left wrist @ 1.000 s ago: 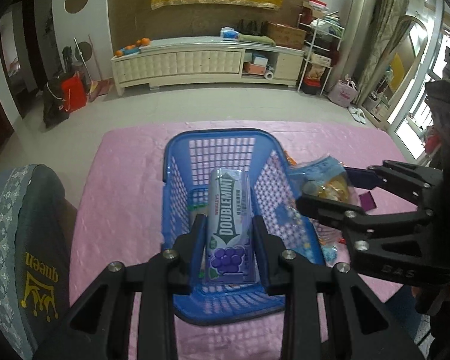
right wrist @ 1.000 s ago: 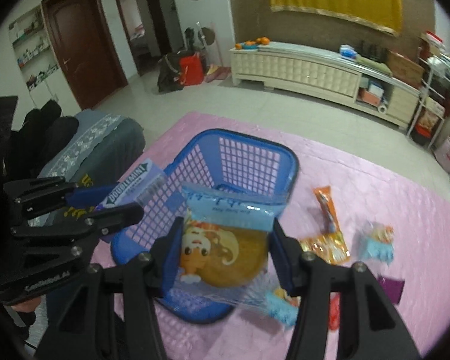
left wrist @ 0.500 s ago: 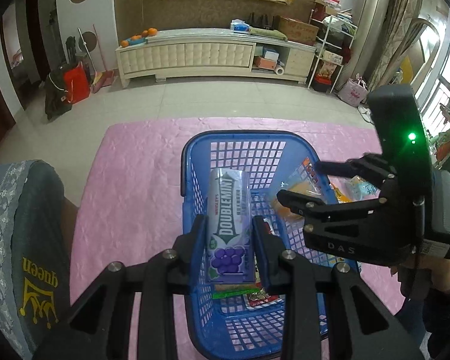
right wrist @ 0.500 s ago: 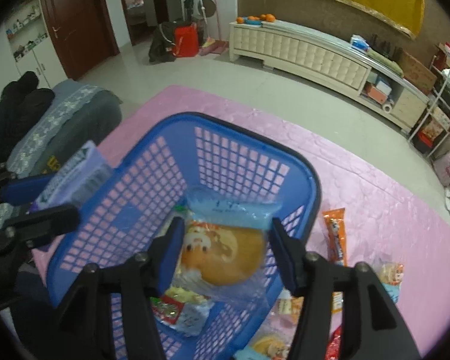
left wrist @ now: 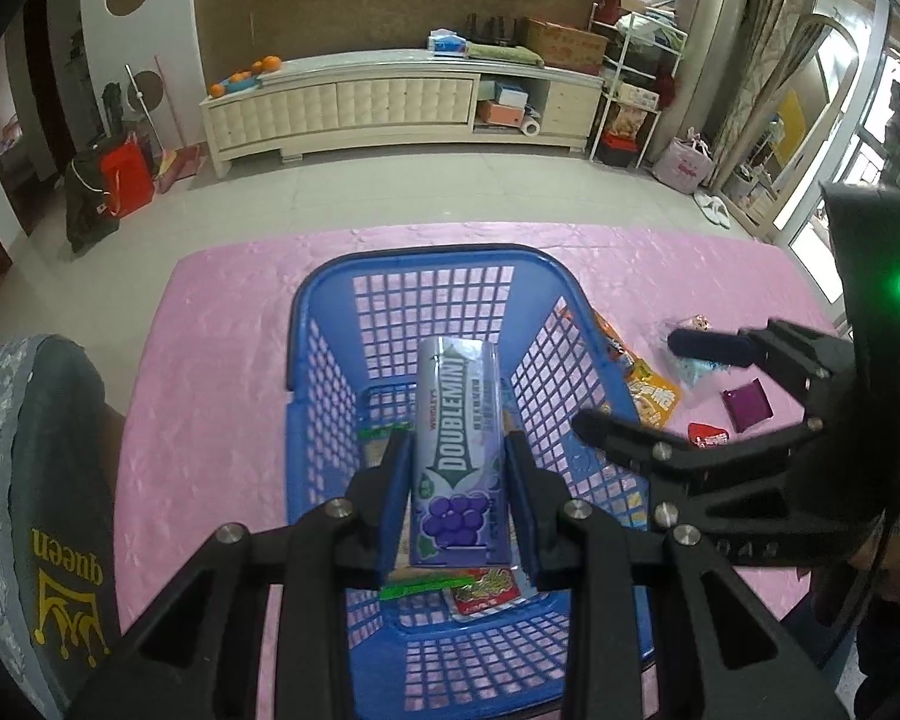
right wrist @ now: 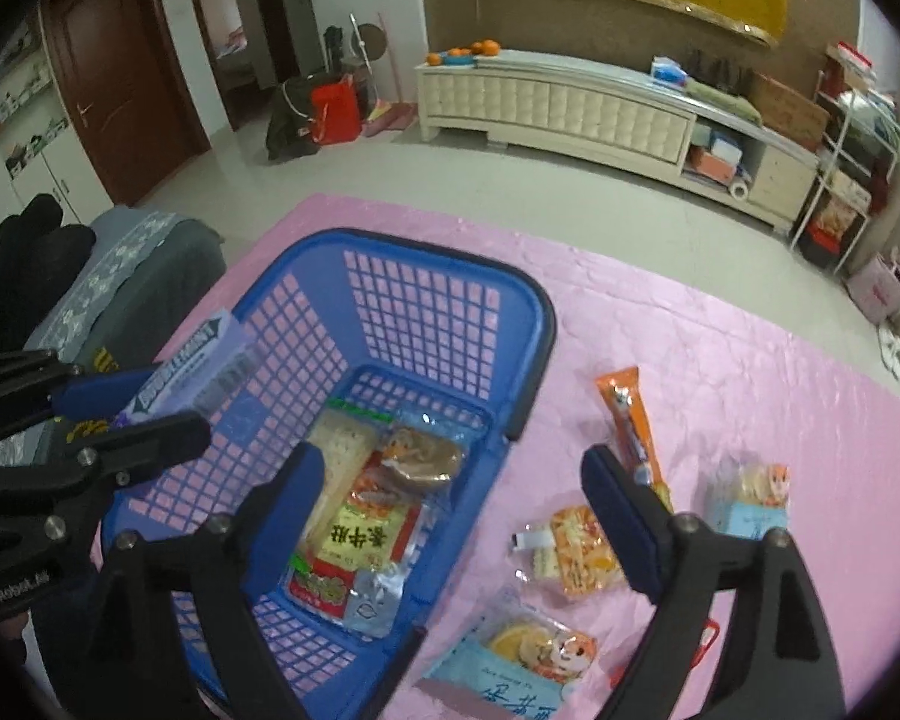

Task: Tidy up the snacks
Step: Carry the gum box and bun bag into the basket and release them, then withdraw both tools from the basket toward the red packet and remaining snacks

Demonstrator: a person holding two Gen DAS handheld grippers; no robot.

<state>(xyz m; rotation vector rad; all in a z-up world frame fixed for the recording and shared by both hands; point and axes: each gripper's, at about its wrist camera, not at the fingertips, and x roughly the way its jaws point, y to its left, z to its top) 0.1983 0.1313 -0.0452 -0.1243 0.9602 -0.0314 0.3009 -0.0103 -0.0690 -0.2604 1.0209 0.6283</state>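
While the left claw stays clamped on a purple Doublemint gum pack over the blue plastic lattice basket, the right claw has just been opening & now gapes wide w/ nothing between its jaws. Its round pastry in a clear wrapper lies inside the basket on other snack packs. Beyond, an orange stick pack lies on the pink-covered table.
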